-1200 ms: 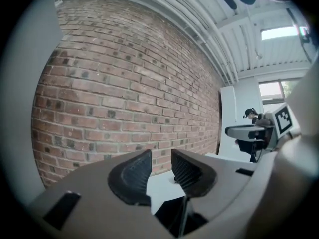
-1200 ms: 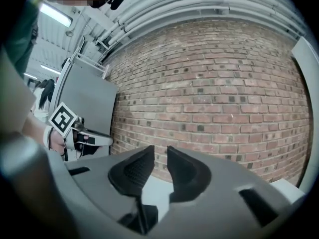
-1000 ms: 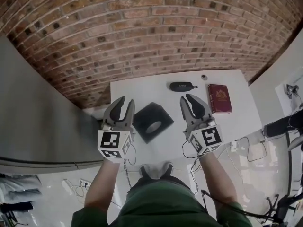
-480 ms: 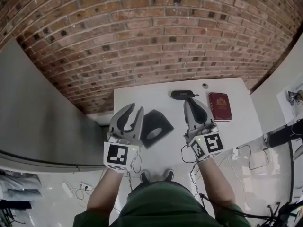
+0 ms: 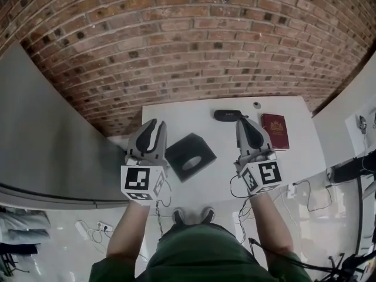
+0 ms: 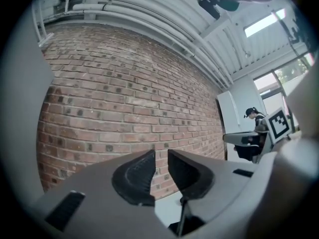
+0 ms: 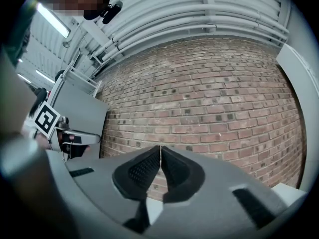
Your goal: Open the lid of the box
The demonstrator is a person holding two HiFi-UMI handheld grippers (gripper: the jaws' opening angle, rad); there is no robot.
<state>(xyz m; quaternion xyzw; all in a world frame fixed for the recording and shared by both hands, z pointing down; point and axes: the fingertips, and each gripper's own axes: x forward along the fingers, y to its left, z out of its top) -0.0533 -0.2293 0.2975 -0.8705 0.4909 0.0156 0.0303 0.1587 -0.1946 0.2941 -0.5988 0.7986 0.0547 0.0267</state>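
Note:
A black box with a grey oval on its top sits on the white table, between my two grippers. My left gripper hovers left of the box, apart from it. Its jaws have just been closing; a narrow gap remains at the left gripper with nothing in it. My right gripper hovers right of the box, also apart from it. The right gripper has just closed and its tips meet on nothing. Both gripper views face the brick wall, so the box is hidden there.
A black oblong case and a small round object lie at the table's far edge. A dark red book lies at the right. The brick wall stands behind the table, and a grey panel to its left.
Both grippers' jaws have narrowed: the right's tips came together and the left's spread shrank to a slit. Both hands have risen a little beside the box.

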